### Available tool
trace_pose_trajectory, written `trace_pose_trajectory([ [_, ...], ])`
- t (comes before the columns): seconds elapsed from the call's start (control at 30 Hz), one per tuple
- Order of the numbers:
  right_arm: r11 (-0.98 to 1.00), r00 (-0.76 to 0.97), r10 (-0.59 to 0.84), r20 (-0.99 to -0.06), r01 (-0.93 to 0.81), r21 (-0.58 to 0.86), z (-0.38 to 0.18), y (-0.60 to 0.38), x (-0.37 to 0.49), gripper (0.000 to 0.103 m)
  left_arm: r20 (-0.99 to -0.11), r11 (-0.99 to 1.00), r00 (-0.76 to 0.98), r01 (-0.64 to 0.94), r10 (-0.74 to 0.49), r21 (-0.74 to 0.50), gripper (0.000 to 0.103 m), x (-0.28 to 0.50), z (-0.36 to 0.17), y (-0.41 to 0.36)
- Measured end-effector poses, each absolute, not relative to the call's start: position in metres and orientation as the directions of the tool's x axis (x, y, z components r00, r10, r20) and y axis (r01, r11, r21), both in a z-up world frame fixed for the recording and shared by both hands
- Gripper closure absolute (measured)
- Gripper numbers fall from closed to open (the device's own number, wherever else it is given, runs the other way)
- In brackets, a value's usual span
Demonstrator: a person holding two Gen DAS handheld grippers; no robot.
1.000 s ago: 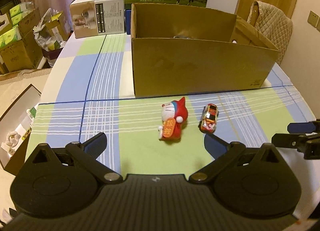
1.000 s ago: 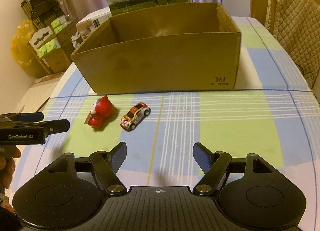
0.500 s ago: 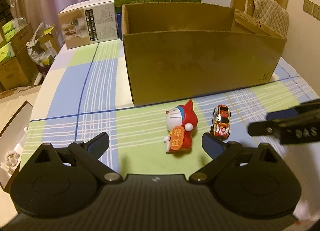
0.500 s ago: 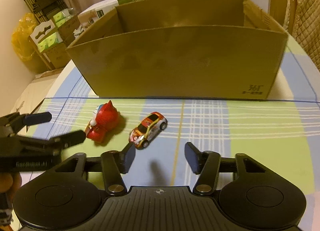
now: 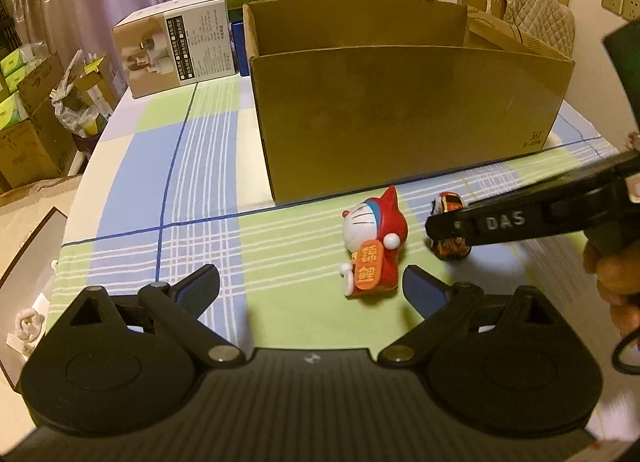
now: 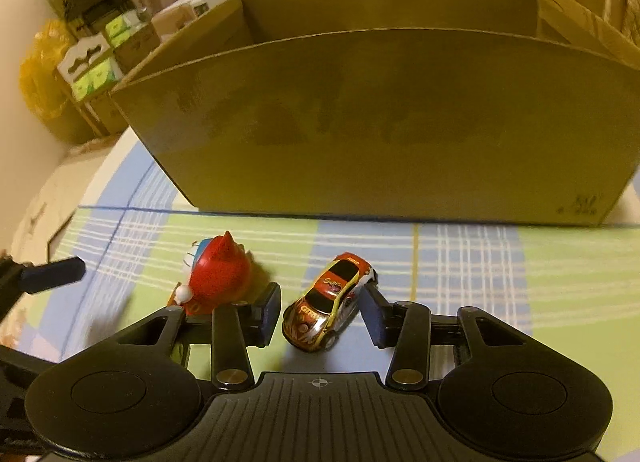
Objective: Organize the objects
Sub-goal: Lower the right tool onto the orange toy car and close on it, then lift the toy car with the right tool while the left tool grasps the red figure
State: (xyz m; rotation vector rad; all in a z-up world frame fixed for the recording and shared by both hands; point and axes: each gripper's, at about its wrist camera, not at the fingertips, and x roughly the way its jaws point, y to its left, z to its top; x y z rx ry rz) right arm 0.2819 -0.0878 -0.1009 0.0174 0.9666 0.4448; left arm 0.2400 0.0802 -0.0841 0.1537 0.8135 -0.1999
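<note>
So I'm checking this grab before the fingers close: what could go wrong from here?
The right gripper straddles the toy car, which sits diagonally between the open fingers, so closing may twist or roll it out.

Its left finger is close to the red cat figurine and may nudge it.

The left gripper is open near that figurine, and the right gripper's finger is close beside, so they may collide.

Checked-cloth surface (image 5: 208,165): cardboard box (image 5: 400,117), printed carton (image 5: 176,49), red figurine (image 5: 374,242), toy car (image 6: 330,302).
</note>
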Motion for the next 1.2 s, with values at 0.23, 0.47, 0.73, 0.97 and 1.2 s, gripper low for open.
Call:
trace_pose_trajectory([
  [0.23,0.896,0.486,0.362,-0.795,-0.416,0.154,-0.104,-0.091,0.280,0.069,-0.742,0.962,0.662,0.257,-0.105,0.093,0.007,0.244,-0.090,0.075],
  [0.47,0.895,0.495,0.350,-0.796,-0.427,0.128,-0.099,-0.112,0.269,0.074,-0.747,0.963,0.657,0.254,-0.105,0.087,0.007,0.249,-0.093,0.075],
  [0.73,0.913,0.528,0.364,-0.767,-0.364,0.182,-0.093,-0.140,0.263,0.073,-0.731,0.962,0.671,0.261,-0.125,0.076,0.007,0.251,-0.091,0.069],
  [0.97,0.928,0.533,0.316,-0.785,-0.344,0.141,-0.100,-0.118,0.274,0.072,-0.734,0.967,0.667,0.249,-0.125,0.061,0.007,0.253,-0.094,0.071],
  [1.2,0.935,0.531,0.271,-0.803,-0.345,0.088,-0.103,-0.122,0.271,0.071,-0.730,0.964,0.667,0.263,-0.149,0.043,0.007,0.254,-0.095,0.067],
])
